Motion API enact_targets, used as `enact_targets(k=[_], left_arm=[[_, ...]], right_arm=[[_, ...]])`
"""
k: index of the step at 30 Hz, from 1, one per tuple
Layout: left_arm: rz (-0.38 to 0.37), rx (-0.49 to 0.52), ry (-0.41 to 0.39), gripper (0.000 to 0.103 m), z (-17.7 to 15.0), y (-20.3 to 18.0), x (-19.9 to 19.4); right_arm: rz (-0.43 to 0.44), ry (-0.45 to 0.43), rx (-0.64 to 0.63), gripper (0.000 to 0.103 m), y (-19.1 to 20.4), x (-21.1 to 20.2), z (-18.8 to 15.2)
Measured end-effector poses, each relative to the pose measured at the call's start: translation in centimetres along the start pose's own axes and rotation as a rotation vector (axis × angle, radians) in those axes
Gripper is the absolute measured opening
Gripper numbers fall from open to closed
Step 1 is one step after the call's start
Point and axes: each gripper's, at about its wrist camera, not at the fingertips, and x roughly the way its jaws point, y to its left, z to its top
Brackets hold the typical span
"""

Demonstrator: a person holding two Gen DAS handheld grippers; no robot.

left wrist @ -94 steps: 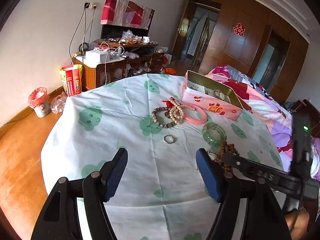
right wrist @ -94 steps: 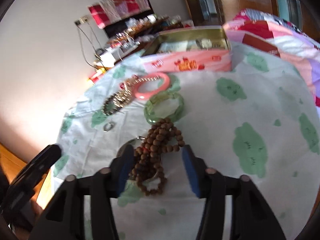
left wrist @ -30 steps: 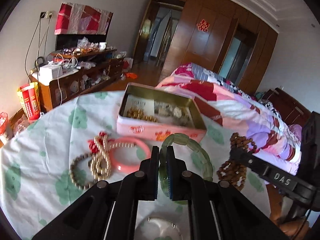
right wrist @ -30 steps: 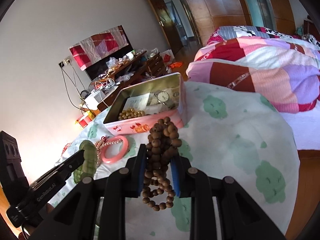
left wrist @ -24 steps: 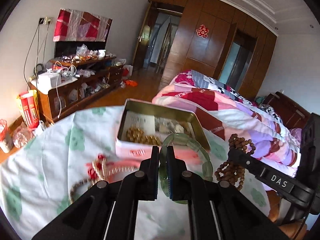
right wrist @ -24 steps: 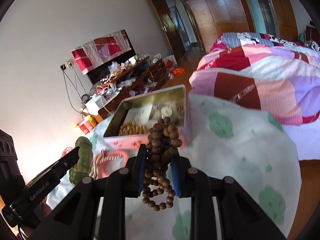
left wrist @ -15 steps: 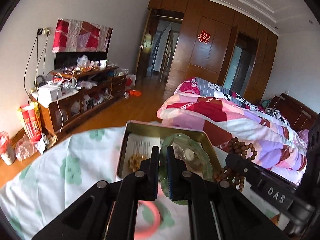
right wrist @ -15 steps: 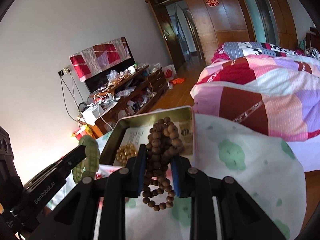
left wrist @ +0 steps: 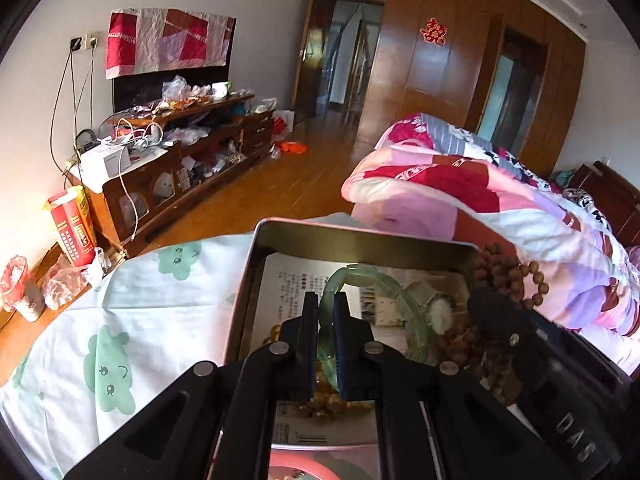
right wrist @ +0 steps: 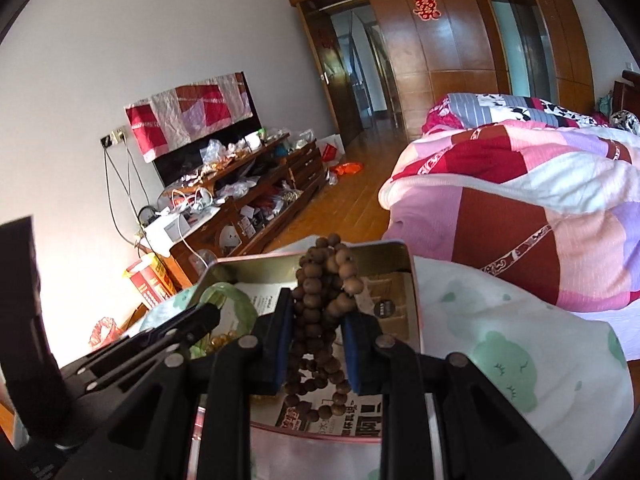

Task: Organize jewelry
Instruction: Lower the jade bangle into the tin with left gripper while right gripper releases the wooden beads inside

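Observation:
My left gripper (left wrist: 326, 300) is shut on a green jade bangle (left wrist: 374, 280) and holds it over the open pink tin box (left wrist: 360, 236). My right gripper (right wrist: 316, 308) is shut on a bunch of brown wooden prayer beads (right wrist: 326, 280), also over the tin (right wrist: 384, 250). The beads (left wrist: 504, 270) hang at the right in the left wrist view, the bangle (right wrist: 230, 296) at the left in the right wrist view. The tin holds printed paper, gold beads (left wrist: 276, 330) and a small watch (left wrist: 440, 314).
The tin stands on a table with a white cloth printed with green shapes (left wrist: 108, 376). A bed with a pink and red quilt (right wrist: 520, 200) lies to the right. A cluttered wooden cabinet (left wrist: 168, 168) stands by the far wall.
Both grippers have moved forward over the tin, each keeping its hold. The pink bangle and pearl strands on the cloth have dropped out of view.

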Motion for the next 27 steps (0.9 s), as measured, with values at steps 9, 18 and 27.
enact_targets(k=[9, 18, 27], left_arm=[[0.091, 0.043, 0.025, 0.006, -0.3, -0.1, 0.7], [0.076, 0.064, 0.104, 0.009, -0.4, -0.8, 2.2], [0.076, 0.062, 0.021, 0.059, 0.8, -1.0, 0.0]], right_arm=[[0.000, 0.090, -0.074, 0.026, 1.0, 1.8, -1.4], [0.012, 0.119, -0.015, 0.027, -0.3, 2.1, -1.6], [0.051, 0.040, 0.068, 0.043, -1.4, 0.4, -0.7]])
